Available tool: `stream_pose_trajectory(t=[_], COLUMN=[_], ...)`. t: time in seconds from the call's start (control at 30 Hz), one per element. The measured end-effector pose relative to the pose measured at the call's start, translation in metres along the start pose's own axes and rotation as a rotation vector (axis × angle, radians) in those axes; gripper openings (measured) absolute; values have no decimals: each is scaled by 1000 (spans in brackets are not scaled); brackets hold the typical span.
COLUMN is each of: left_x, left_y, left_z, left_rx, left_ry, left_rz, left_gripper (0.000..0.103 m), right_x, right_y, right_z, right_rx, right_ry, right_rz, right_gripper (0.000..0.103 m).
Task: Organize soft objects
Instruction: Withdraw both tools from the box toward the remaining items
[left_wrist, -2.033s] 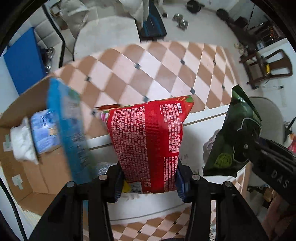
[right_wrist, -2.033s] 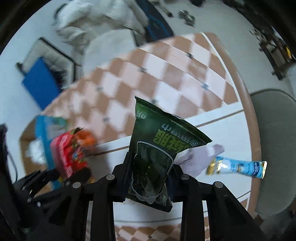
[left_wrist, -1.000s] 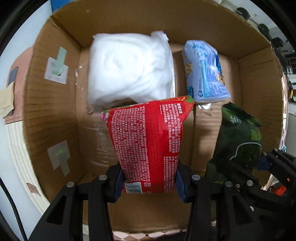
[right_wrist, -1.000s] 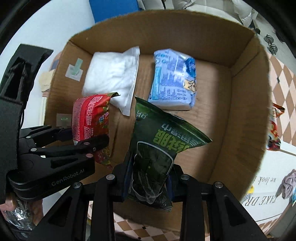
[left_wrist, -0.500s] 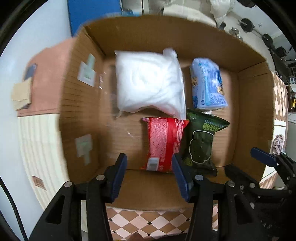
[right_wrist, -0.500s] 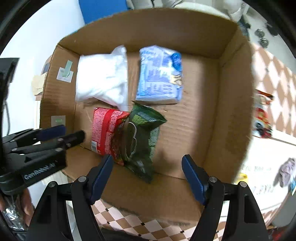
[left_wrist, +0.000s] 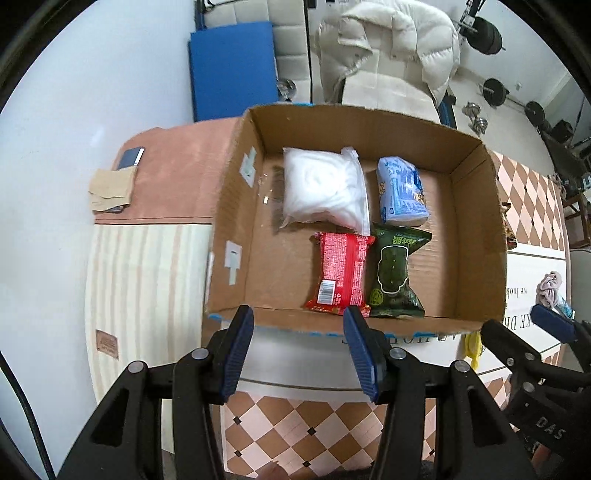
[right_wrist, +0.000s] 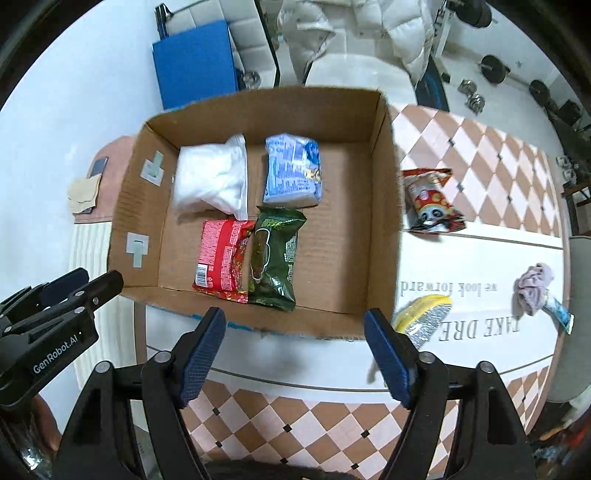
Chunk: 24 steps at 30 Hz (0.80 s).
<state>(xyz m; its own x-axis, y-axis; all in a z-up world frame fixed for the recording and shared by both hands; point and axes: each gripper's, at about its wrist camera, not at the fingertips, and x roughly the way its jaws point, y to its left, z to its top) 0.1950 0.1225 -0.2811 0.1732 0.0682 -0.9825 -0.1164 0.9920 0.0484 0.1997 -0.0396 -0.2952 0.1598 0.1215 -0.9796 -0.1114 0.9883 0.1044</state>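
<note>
An open cardboard box (left_wrist: 476, 229) holds a red snack packet (left_wrist: 343, 273) and a dark green packet (left_wrist: 395, 269) lying side by side near its front wall. Behind them lie a white bag (left_wrist: 321, 188) and a pale blue pack (left_wrist: 402, 192). My left gripper (left_wrist: 298, 314) hovers above the box's near edge, open and empty. My right gripper (right_wrist: 294, 314) hangs above the same edge, its jaws opening with nothing between them. From the right wrist view the red packet (right_wrist: 221, 258) and green packet (right_wrist: 273, 262) overlap slightly.
On the table right of the box (right_wrist: 384, 206) lie a red panda pouch (right_wrist: 428, 201), a yellow-silver packet (right_wrist: 421, 317), a purple cloth (right_wrist: 533, 288) and a blue sachet (right_wrist: 559, 312). A white jacket (left_wrist: 388, 48) and a blue mat (left_wrist: 232, 70) stand behind.
Both grippers let go of their packets, the red one from the left and the green one from the right. The packets now lie in the box, and both grippers have risen and pulled back.
</note>
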Motion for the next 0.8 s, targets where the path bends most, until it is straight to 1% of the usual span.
stream_pose_trajectory(t=[0.1,0.13,0.17,0.23,0.27,0.3,0.4,0.6,0.7,0.8], left_x=[-12,-15,-18,-25,-28,-30,-36,-50,-58,-66], left_y=[-1,-2,-3,-4,-5,-6,-7,-15,-29,-55], left_z=[-8,-11,-13,-17,-19,-20,-23,-20,-15,-5], left_rx=[-5,-5,-6,-9,-9,-8,-16,-30,-10,21], left_ry=[-18,-25,-33,-58,-70,-78,-91,-107,-122,-124], left_rz=[3,2,3,9,15,20,19,4,-3,-25], left_gripper=[48,49,54,81,88,95,97,98,98,98], right_x=[-13,-16,-20,-26,-30,-32,-39,-47,-54,-59], right_y=[4,5,5,6,6,6,4,-4,-22,-51], right_z=[-10,-12,-16,-19,-21,-23,-26,-27,-27,-29], right_rx=[-3,-5,-6,-11,-15,-17,-16,-10,32,108], right_ry=[-28,-32,-40,-53,-63,-72,-90,-104,-121,-139], right_rz=[-1,-2,0,-8,-11,-8,4,28,65,87], right_gripper=[86,86,86,94,101,103,103,103,103,103])
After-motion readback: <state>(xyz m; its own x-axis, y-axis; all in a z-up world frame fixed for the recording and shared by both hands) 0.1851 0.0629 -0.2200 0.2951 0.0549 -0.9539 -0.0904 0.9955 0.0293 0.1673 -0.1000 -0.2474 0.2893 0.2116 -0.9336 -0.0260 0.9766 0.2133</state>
